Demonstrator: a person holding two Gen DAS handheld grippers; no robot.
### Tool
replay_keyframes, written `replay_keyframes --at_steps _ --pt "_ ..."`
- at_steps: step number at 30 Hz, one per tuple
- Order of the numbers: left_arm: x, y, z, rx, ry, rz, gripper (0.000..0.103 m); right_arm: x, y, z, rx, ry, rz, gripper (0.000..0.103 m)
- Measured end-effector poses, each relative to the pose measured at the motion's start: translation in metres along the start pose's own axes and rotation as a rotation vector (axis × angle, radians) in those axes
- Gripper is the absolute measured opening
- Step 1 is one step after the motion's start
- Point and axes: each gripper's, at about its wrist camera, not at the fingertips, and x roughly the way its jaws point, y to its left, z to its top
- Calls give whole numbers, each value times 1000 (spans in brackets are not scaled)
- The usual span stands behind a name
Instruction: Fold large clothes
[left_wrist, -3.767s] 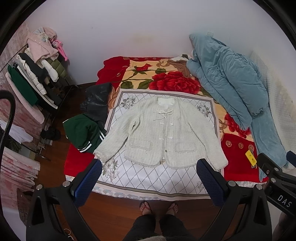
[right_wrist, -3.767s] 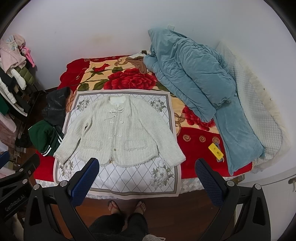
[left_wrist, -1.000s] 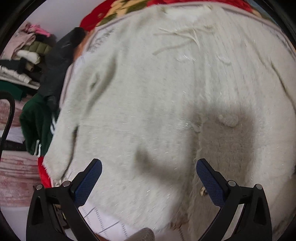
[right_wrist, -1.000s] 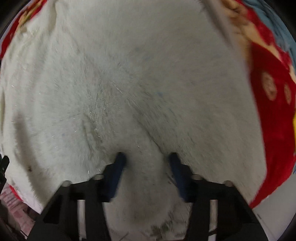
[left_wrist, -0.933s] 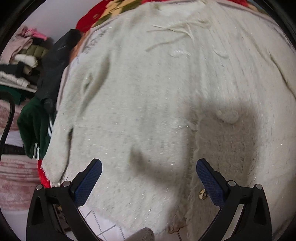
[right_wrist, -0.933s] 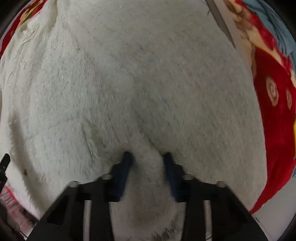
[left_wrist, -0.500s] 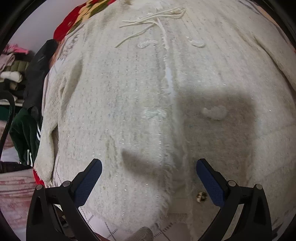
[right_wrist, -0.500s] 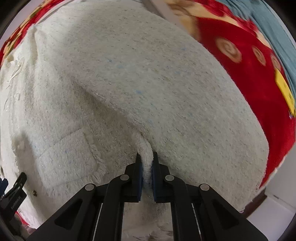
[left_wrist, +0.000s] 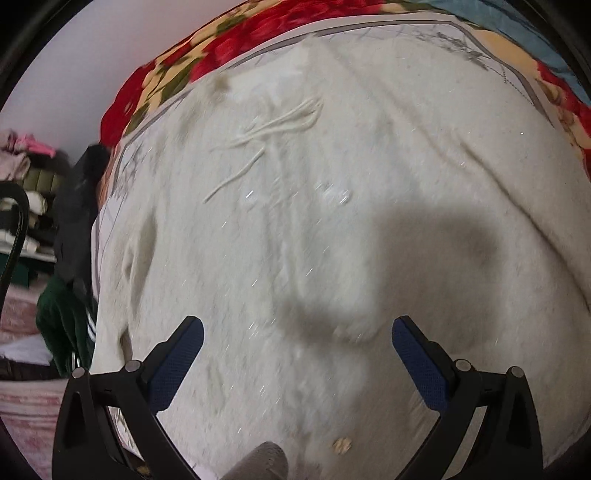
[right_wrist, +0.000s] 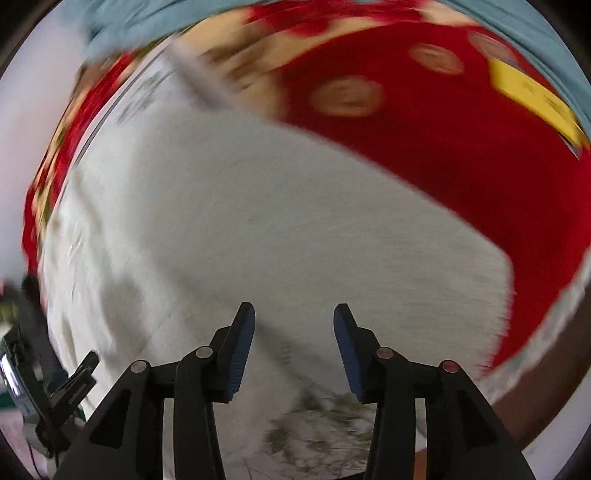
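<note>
I see the fuzzy cream knit cardigan (left_wrist: 332, 221) lying flat on the bed, over a white quilted sheet (right_wrist: 317, 439) and a plush red floral blanket (right_wrist: 443, 147). My left gripper (left_wrist: 297, 349) hangs above its front, jaws spread wide, nothing between them. My right gripper (right_wrist: 294, 339) hovers over the sleeve (right_wrist: 332, 240), jaws opening, empty.

The cardigan (left_wrist: 295, 229) lies spread on a patterned cloth (left_wrist: 491, 62) over the bed's blanket (right_wrist: 424, 155). A dark garment (left_wrist: 77, 206) sits at the bed's left edge, with stacked clothes (left_wrist: 22, 192) beyond it.
</note>
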Motion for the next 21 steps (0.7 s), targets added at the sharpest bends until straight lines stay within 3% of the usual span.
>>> replay_keyframes --at_steps 3,5,7,8,15,17,19,20,21 --pt "12 -21 5 40 -3 -2 103 -25 -51 9 122 -49 20 46" --pt "28 -37 5 78 10 -4 103 -27 -74 2 179 -62 -7 54" --pt "40 -49 0 108 36 -10 103 -27 -94 1 238 -70 8 85" --pt "47 -55 -2 119 38 -3 103 -23 -106 2 254 -67 18 90" --pt "53 -54 -3 73 -2 -39 103 16 -116 10 266 6 50 92" --pt "58 -50 3 48 21 -68 103 19 -108 16 283 -8 75 78" --pt "59 -46 7 42 42 -87 103 20 -100 20 269 3 80 22" --pt "59 -45 9 38 51 -95 103 19 -93 23 258 8 112 15" --pt "57 -44 11 35 53 -97 103 15 -81 28 243 -3 125 15"
